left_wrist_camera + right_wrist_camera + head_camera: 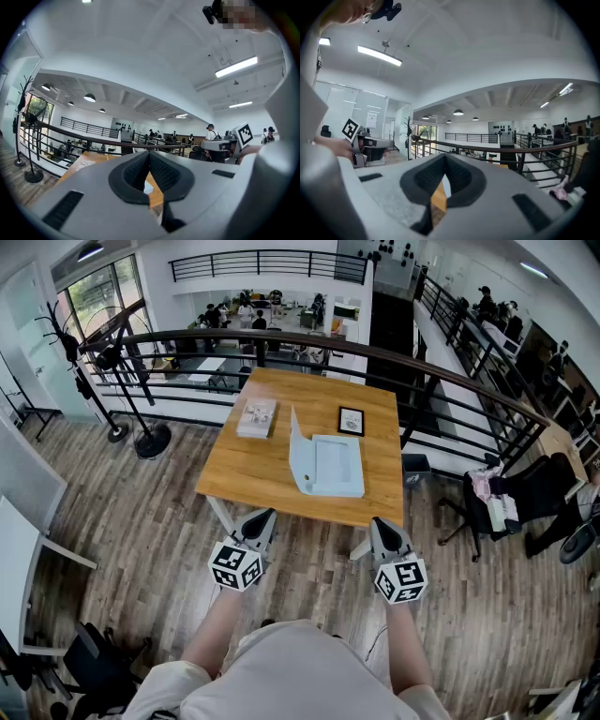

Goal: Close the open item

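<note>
I read both claws clenched with nothing in them. Left claw [262, 517] and right claw [383, 525] sit just short of the counter's [239, 470] near edge. The pale blue case [330, 467] lies open on the counter's near half, lid standing up along its left side. A white box [257, 418] and a black frame [352, 420] are behind it.

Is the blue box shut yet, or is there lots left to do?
Nothing looks done yet: the blue box on the table is open, with its lid standing up. Nothing is in hand: the left tongs and the right tongs are both shut and empty, short of the table's near edge. Left to do: reach the box and fold the lid down flat.
</note>
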The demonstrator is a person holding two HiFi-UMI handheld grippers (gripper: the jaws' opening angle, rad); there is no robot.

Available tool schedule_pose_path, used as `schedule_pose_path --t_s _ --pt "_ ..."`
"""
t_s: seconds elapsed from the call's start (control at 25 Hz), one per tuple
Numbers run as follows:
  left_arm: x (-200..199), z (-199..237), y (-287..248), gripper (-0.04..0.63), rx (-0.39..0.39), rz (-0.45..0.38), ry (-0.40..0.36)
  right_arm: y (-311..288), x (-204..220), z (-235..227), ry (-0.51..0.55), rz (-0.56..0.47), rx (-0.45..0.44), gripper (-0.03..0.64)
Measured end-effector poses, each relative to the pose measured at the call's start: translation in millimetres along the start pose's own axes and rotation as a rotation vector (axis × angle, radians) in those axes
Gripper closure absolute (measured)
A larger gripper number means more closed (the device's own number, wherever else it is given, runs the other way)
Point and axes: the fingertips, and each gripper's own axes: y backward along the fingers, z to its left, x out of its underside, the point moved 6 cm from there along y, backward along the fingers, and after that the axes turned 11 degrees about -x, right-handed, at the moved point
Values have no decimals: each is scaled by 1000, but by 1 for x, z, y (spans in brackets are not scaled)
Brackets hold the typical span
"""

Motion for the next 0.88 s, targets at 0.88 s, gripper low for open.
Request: schedule_pose_path --t_s 0.88 --pt "5 -11 6 585 -19 6 -5 7 7 2 2 -4 -34 614"
